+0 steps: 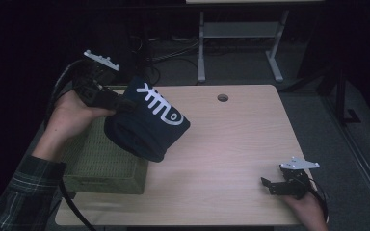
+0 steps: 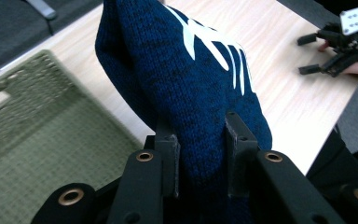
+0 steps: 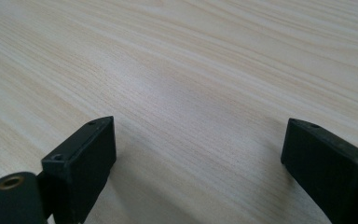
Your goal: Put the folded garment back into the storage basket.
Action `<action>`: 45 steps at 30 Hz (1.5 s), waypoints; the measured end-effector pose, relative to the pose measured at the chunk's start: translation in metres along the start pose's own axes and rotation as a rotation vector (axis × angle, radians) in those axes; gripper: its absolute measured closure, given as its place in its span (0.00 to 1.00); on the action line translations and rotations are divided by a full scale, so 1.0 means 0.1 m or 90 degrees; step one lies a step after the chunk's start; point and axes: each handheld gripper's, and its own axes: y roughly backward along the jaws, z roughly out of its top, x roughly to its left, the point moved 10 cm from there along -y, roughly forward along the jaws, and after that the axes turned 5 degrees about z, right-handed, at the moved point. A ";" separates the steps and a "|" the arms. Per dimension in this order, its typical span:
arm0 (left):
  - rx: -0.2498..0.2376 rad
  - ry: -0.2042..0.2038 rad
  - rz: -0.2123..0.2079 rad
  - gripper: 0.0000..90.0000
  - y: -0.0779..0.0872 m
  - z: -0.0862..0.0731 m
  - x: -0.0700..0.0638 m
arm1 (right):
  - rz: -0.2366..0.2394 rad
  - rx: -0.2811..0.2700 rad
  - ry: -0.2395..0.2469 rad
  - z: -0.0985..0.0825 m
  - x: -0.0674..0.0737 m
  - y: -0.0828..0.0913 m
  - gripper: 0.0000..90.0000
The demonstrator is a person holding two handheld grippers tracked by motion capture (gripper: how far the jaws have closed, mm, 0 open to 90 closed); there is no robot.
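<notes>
The left hand-held gripper point(image 1: 120, 102) is clamped on a dark blue knit hat point(image 1: 147, 120), holding it in the air above the counter point(image 1: 231, 144), over the right rim of a green basket point(image 1: 106, 166) at the counter's left edge. The right hand-held gripper point(image 1: 272, 185), jaws apart, rests near the front right corner. Bare wood lies between them.

Left tool point(image 1: 125, 103) raised, clamped; right tool point(image 1: 272, 185) low, jaws apart.
</notes>
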 end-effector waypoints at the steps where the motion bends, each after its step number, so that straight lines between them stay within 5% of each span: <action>1: 0.000 0.000 0.000 0.80 0.00 0.00 0.00 | 0.000 0.000 -0.001 0.00 0.00 0.00 0.11; 20: -0.036 0.107 0.054 0.80 0.38 -0.40 0.65 | -0.002 -0.001 -0.001 0.00 0.00 0.00 0.11; 34: -0.027 0.163 0.087 0.80 0.32 -0.70 0.93 | -0.002 -0.001 -0.002 0.00 -0.01 0.00 0.11; 45: 0.001 0.206 0.101 0.80 0.06 -0.96 1.07 | -0.002 0.000 -0.001 0.00 -0.01 0.00 0.11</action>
